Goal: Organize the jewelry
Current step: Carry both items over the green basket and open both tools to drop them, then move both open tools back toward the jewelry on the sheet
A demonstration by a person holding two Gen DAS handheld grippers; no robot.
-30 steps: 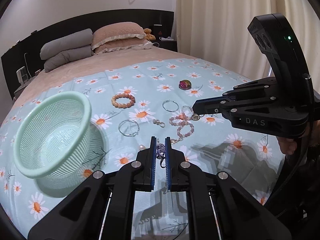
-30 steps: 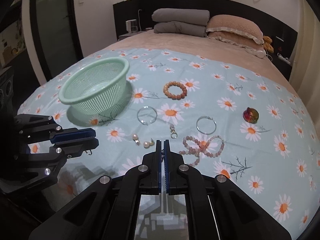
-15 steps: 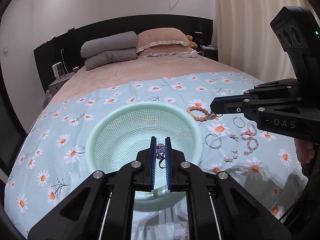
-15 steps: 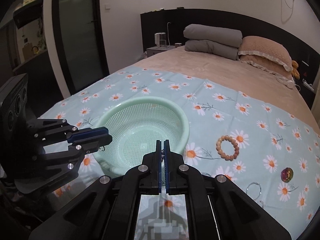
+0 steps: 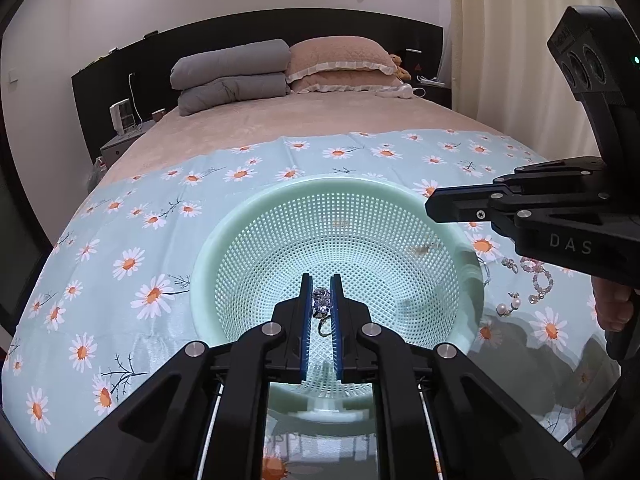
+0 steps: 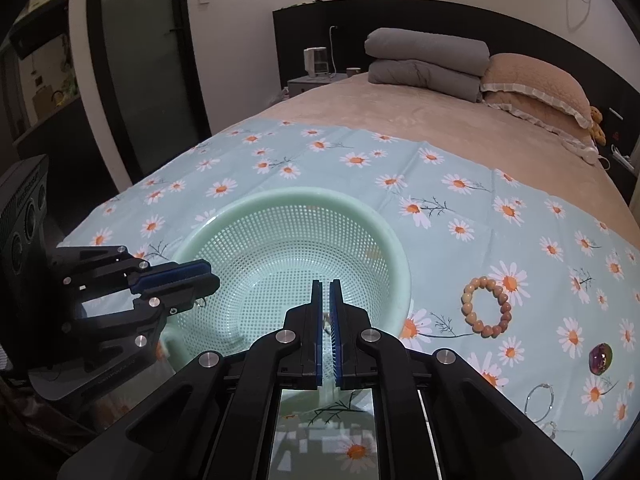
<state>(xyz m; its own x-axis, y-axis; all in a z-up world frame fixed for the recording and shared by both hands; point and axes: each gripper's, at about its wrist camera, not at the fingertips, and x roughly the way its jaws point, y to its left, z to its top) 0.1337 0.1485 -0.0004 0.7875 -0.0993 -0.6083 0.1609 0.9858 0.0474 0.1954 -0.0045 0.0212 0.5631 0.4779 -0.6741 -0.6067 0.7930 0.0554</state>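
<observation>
A mint-green mesh basket (image 5: pixel 224 248) stands on the daisy-print cloth; it also shows in the right wrist view (image 6: pixel 396 248). My left gripper (image 5: pixel 322 304) is shut on a crystal earring (image 5: pixel 322 301) with a small hook, held over the basket's near side. My right gripper (image 6: pixel 326 312) hangs over the basket with its jaws a narrow gap apart and a small silvery piece (image 6: pixel 327 317) between them. It shows from the side in the left wrist view (image 5: pixel 432 210), above the basket's right rim. The left gripper shows in the right wrist view (image 6: pixel 212 278).
On the cloth right of the basket lie a peach bead bracelet (image 6: pixel 486 306), an iridescent brooch (image 6: pixel 600 358), a silver ring bangle (image 6: pixel 540 398), pearl earrings (image 5: pixel 508 306) and a pink bead string (image 5: pixel 538 280). Pillows (image 5: pixel 336 62) and folded grey blanket (image 5: pixel 232 76) sit at the bed's head.
Both grippers swung left from the jewelry spread to over the basket and came lower and closer to it. The right jaws now stand slightly wider apart than before.
</observation>
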